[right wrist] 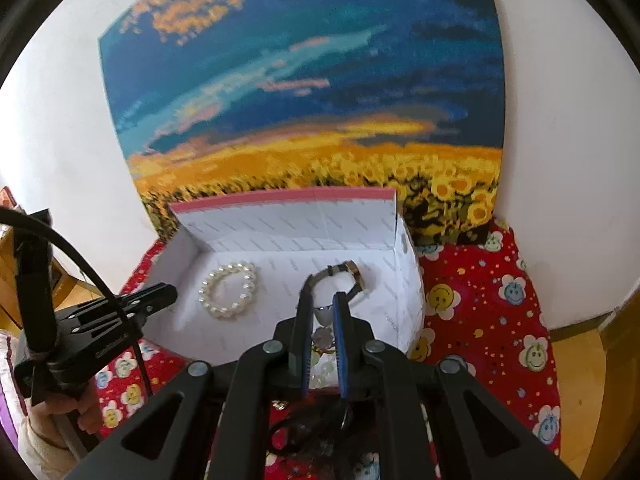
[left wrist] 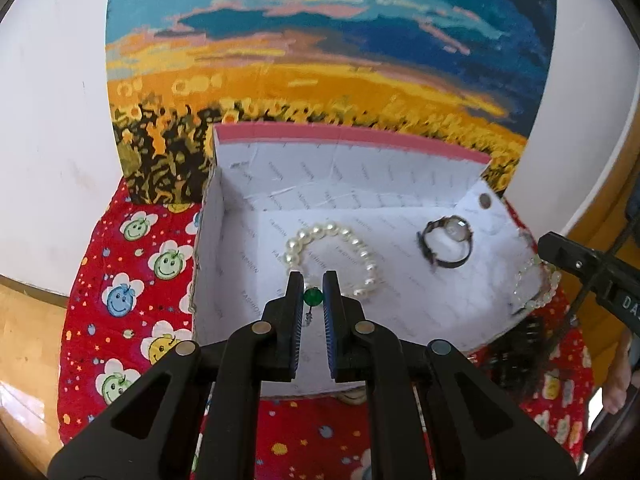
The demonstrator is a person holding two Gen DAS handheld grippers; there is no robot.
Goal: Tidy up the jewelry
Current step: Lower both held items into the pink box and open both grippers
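An open white box (left wrist: 280, 184) with a pink rim stands on a red smiley cloth. A pearl bracelet (left wrist: 362, 250) and a wristwatch (left wrist: 450, 240) lie inside it; both also show in the right wrist view, bracelet (right wrist: 230, 290), watch (right wrist: 352, 276). My left gripper (left wrist: 313, 280) hangs over the box's near edge, shut on a green bead earring (left wrist: 313, 297). My right gripper (right wrist: 323, 300) hangs over the box's near right corner, shut on a pale bead bracelet (right wrist: 323, 336) that hangs down between the fingers. The same bracelet shows in the left wrist view (left wrist: 540, 288).
A sunflower-field painting (left wrist: 320, 60) leans on the white wall behind the box. The red cloth (right wrist: 500, 320) covers a round table. A dark hair accessory (right wrist: 316, 428) lies on the cloth in front of the box. Wooden floor (left wrist: 24, 340) shows at the left.
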